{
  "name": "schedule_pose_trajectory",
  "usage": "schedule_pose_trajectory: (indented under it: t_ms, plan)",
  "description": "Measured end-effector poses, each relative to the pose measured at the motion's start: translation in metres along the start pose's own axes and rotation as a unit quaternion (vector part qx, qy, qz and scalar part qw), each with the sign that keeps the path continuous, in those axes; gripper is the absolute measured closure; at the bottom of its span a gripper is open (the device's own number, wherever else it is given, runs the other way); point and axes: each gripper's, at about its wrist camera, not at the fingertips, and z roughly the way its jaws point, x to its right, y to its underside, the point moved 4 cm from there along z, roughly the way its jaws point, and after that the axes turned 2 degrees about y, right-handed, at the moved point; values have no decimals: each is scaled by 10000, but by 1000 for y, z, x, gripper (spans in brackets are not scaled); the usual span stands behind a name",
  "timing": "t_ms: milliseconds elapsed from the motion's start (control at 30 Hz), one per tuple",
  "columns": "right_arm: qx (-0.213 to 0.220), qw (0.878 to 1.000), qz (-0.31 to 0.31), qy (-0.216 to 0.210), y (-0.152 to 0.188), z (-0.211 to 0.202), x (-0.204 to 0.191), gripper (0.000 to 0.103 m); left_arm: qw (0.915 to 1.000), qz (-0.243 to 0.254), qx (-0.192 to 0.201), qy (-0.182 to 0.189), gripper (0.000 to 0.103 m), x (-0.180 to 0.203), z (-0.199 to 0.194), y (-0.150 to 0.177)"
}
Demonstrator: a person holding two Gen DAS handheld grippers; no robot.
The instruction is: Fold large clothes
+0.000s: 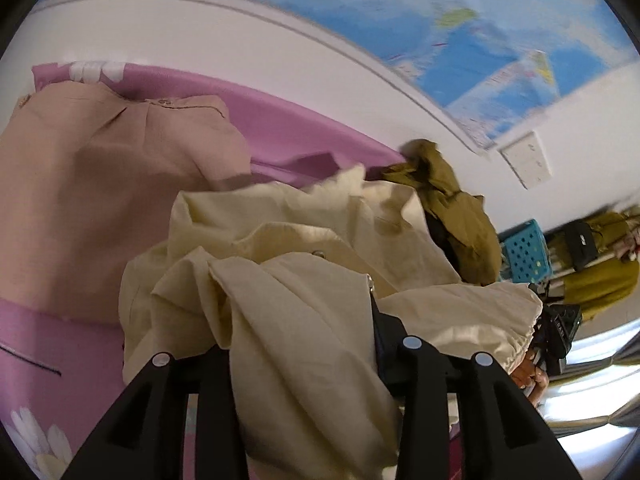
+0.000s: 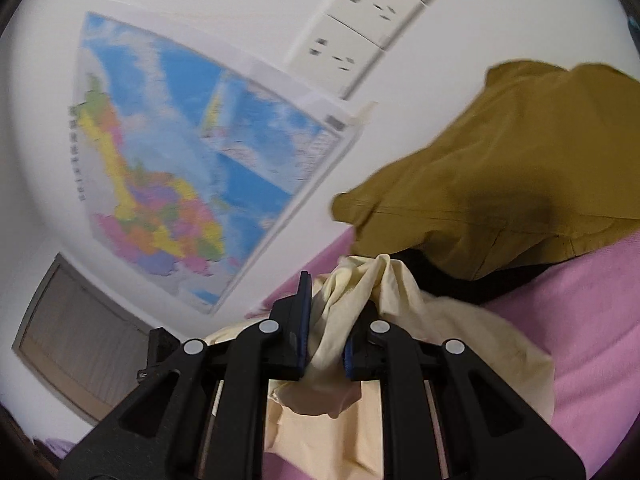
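Note:
A crumpled cream garment [image 1: 300,240] lies bunched on a pink bed sheet [image 1: 300,128]. My left gripper [image 1: 300,328] points down into it. A thick fold fills the gap between its jaws and drapes over the left fingertip, hiding it. In the right wrist view my right gripper [image 2: 338,300] is shut on a twisted bunch of the same cream garment [image 2: 460,340], pinched between its blue pads [image 2: 304,320]. A hand [image 1: 532,372] with a black device shows at the cloth's right edge.
A tan garment [image 1: 100,200] lies flat on the sheet at the left. An olive garment [image 2: 500,168] is heaped by the wall behind the cream one. On the wall are a map [image 2: 180,160] and sockets [image 2: 360,28]. A blue crate [image 1: 524,256] stands beyond the bed.

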Motion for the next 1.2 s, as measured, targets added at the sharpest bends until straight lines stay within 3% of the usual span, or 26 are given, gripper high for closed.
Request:
schedule_pose_trajectory:
  t_ms: [200,300,333,367,433,533,600,667,800,867,1000,1067,1200]
  plan:
    - [-171,9992,186,319,-9,34,27,90,9993,-149,-152,-305,65,-13,29,-18]
    - [-218,9988,163,395,-10,41,29,84,9984,-141,-224,-502,65,-19,40,-25]
    - [-203,9988,91,447,-9,41,26,79,9979,-105,-241,-594,65,-19,44,-27]
    - [-157,9985,0,516,-8,39,22,61,9975,-101,-267,-646,65,-20,48,-28]
    - [31,9982,-192,575,-3,32,11,37,9971,-134,-332,-676,65,-21,55,-30]
    - [237,9918,-950,821,17,23,-16,36,9963,-182,-363,-752,64,-25,62,-32]
    - [87,9852,-1548,732,39,30,-38,28,9959,-199,-380,-792,63,-26,66,-32]
    - [-200,9702,-2258,856,65,47,-60,21,9959,-227,-382,-793,61,-28,68,-32]
    - [-565,9397,-3134,1248,94,88,-82,17,9960,-302,-358,-766,58,-27,70,-33]
    - [-249,9279,-3356,1603,94,90,-89,17,9963,-369,-330,-707,58,-27,71,-33]
    - [737,9225,-3276,1902,86,56,-98,18,9970,-459,-335,-519,58,-32,69,-34]
    - [555,9281,-3351,1527,94,50,-102,22,9971,-482,-364,-462,57,-32,69,-35]
    - [50,9225,-3581,1444,116,72,-104,25,9976,-429,-376,-394,55,-30,68,-34]
